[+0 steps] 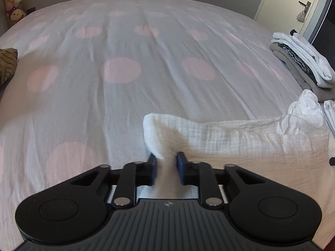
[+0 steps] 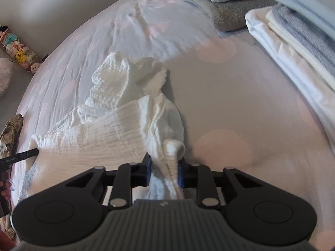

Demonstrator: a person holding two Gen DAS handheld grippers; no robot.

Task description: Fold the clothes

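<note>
Both tools are clamped on the same white crinkled cloth [image 1: 240,138], which lies low on the bed [image 1: 125,87], across the lower right of the left wrist view and the lower left and centre of the right wrist view. The left tool [image 1: 166,163] pinches one corner of it between its blue-padded fingers, the corner flap standing up just above them. The right tool [image 2: 164,167] grips a bunched, gathered edge of the cloth [image 2: 108,133], with folds spilling out past the fingers toward the middle of the frame. At the left edge of the right wrist view, the tip of the left tool [image 2: 31,152] touches the far corner of the cloth.

The bed cover is pale with large pink dots. A stack of folded clothes [image 1: 301,60] sits at the right edge of the left wrist view; in the right wrist view the folded piles [image 2: 293,48] fill the upper right. Stuffed toys [image 1: 13,0] hang in the upper left corner. A brown striped fabric [image 1: 7,62] lies at the left edge.
</note>
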